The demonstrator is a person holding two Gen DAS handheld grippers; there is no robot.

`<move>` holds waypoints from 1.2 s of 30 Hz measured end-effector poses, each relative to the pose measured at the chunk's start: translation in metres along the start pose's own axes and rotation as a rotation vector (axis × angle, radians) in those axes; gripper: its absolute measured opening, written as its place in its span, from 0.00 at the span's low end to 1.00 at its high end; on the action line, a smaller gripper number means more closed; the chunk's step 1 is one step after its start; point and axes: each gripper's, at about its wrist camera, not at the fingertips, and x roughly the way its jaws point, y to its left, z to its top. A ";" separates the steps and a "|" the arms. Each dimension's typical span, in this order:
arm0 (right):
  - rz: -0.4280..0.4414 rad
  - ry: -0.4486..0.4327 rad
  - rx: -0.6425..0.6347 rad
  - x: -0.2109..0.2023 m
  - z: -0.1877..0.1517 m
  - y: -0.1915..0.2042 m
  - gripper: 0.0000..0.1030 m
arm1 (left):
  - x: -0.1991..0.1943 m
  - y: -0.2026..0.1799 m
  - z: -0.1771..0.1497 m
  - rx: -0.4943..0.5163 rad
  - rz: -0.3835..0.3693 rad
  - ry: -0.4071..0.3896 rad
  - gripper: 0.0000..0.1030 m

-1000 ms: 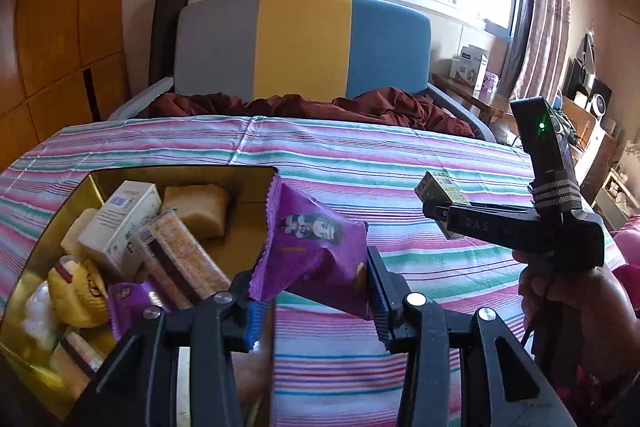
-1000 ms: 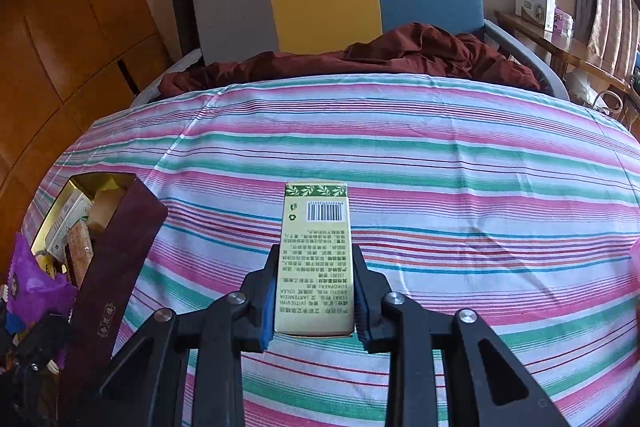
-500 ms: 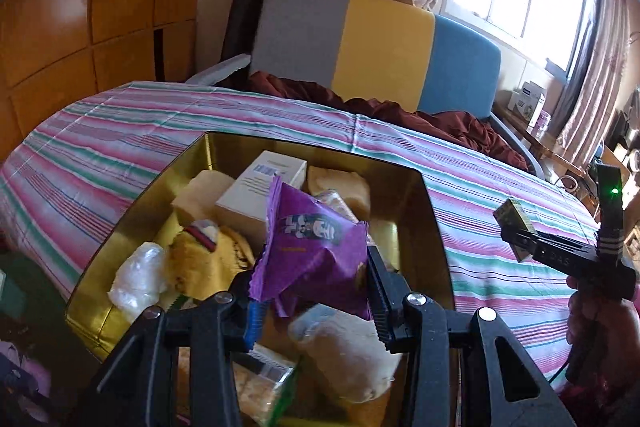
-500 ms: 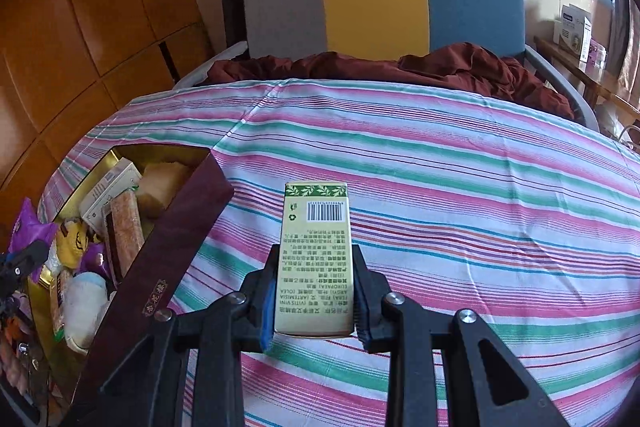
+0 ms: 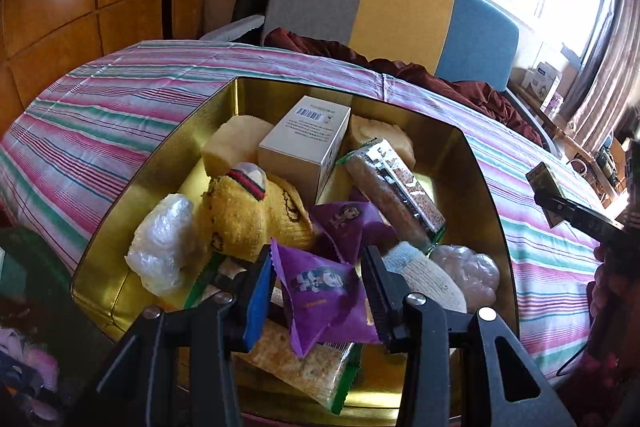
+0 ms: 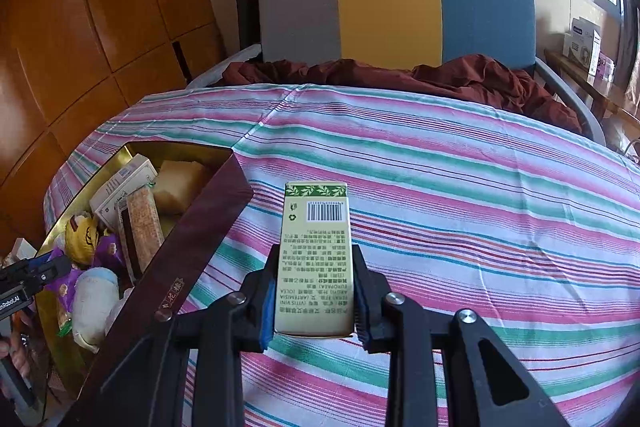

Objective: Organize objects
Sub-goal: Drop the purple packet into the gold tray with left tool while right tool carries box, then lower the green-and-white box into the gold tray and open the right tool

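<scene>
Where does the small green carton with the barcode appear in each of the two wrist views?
Left wrist view: the green carton shows small at the far right edge, held in the right claw above the striped cloth.
Right wrist view: it fills the lower centre, clamped in that claw.
Shared landmark: the gold-lined box of snacks.

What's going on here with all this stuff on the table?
A person is tidying items into a gold-lined box on a striped tablecloth. The left gripper holds a purple snack packet above the box, which already holds snacks, a white carton and a yellow plush toy. The right gripper clamps a green carton over the cloth beside the box.
</scene>
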 end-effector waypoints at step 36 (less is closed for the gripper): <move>0.042 0.162 -0.122 0.039 0.032 0.138 0.29 | -0.034 -0.003 0.002 -0.003 0.148 -0.057 1.00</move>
